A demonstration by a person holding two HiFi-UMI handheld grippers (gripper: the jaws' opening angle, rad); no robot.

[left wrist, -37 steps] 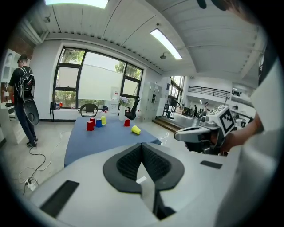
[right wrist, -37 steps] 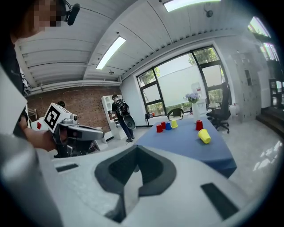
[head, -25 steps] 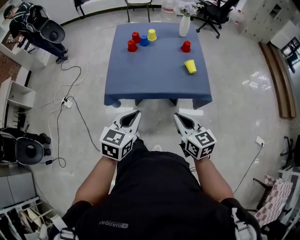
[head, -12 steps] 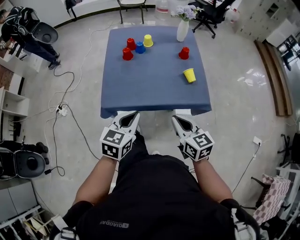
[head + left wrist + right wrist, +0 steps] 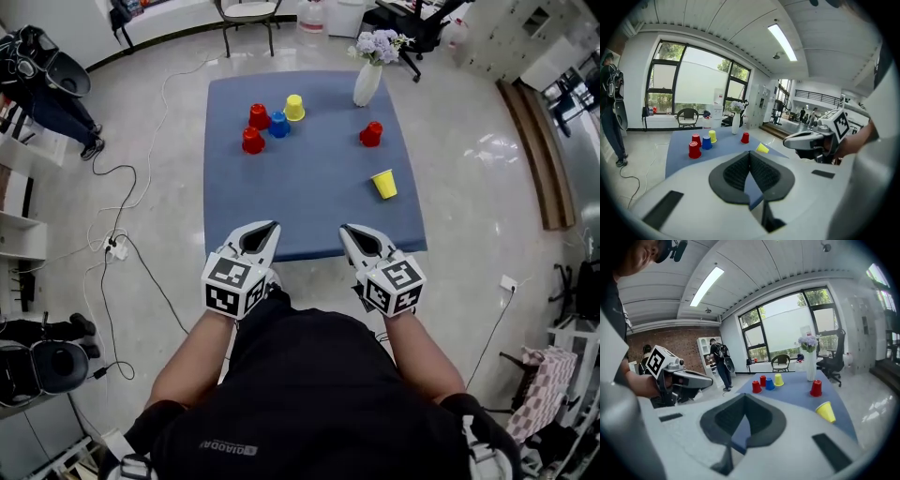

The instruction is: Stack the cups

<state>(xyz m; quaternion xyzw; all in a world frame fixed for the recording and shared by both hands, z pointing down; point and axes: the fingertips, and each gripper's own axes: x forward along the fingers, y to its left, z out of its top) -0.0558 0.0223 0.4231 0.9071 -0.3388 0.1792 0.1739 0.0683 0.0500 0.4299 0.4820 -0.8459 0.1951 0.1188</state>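
Several cups stand on the blue-clothed table (image 5: 309,202). At the far left are a red cup (image 5: 259,115), a blue cup (image 5: 278,125), a yellow cup (image 5: 294,108) and another red cup (image 5: 252,141), all upside down. A lone red cup (image 5: 371,134) stands at the right. A yellow cup (image 5: 382,184) lies on its side nearer me. My left gripper (image 5: 267,228) and right gripper (image 5: 349,231) hover side by side at the table's near edge, both shut and empty. The left gripper view shows the cup group (image 5: 707,142) ahead; the right gripper view shows the lying yellow cup (image 5: 826,411).
A white vase of flowers (image 5: 367,82) stands at the table's far right, close to the lone red cup. A chair (image 5: 248,11) sits beyond the table. Cables (image 5: 112,248) trail over the floor at the left. A person (image 5: 47,84) stands far left.
The table has come closer in the head view. Both grippers, earlier over the floor short of it, now reach its near edge. Jaws stay shut.
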